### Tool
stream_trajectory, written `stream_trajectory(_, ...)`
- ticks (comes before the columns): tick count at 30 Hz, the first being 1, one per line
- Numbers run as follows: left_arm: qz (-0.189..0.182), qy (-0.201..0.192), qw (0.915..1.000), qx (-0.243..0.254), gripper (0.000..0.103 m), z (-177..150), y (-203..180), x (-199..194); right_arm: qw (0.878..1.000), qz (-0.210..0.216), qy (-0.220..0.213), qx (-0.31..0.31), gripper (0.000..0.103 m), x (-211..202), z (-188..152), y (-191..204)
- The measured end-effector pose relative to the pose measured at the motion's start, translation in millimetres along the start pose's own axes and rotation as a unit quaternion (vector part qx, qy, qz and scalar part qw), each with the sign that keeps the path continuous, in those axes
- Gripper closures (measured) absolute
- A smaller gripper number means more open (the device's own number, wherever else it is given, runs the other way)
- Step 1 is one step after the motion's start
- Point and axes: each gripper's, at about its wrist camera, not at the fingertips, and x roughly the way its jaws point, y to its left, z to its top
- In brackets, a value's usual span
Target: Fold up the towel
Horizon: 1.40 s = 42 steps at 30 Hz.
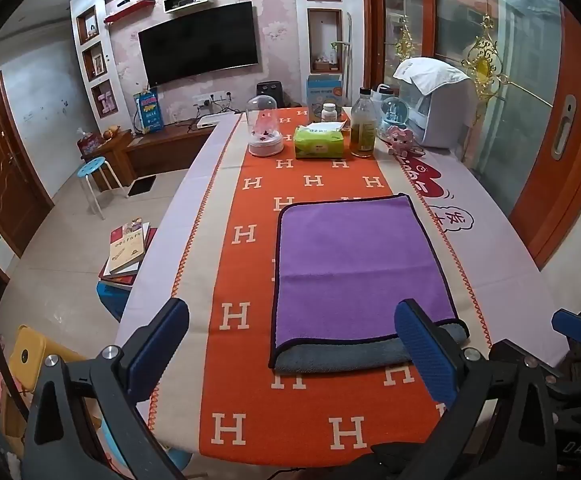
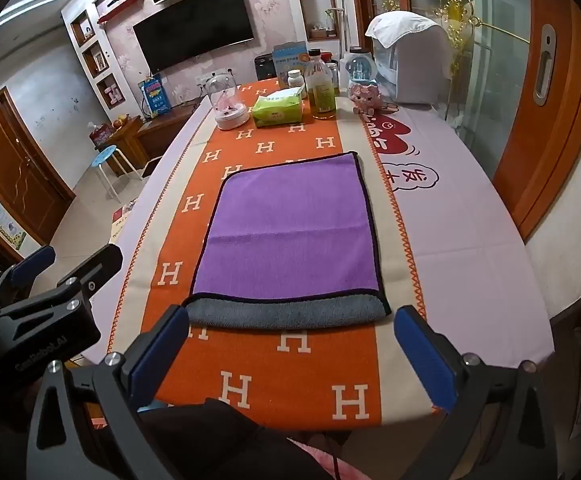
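The towel lies flat on the orange runner in the middle of the counter, purple side up, already doubled over once: its grey underside shows as a band along the near edge, where the top layer stops a little short. A faint crease crosses the purple face, so another fold looks due.

Both tools hang back at the near end of the counter, neither touching cloth as far as I can judge. The left gripper has its jaws wide apart, with the right-hand pad over the towel's near right corner, though the fisheye makes its height hard to read. The right gripper is likewise spread wide, framing the grey edge, probably lined up to pinch the near corners.

At the far end stand a glass dome, a green tissue pack with a sheet poking out, and a bottle partly filled with yellowish liquid, all well clear of the towel.
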Motion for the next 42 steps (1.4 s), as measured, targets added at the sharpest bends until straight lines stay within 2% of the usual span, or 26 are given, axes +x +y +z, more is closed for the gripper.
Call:
stream_trajectory(16,-0.003,-0.004,1.0000,0.003,0.001,1,-3,-1,1.000,-0.002,0.001,-0.001,0.000,1,0,2)
stream_trajectory(42,0.009,0.028,0.9996,0.003,0.001,-1,4,17,1.000,-0.029,0.008,0.002,0.000,7,1,-2)
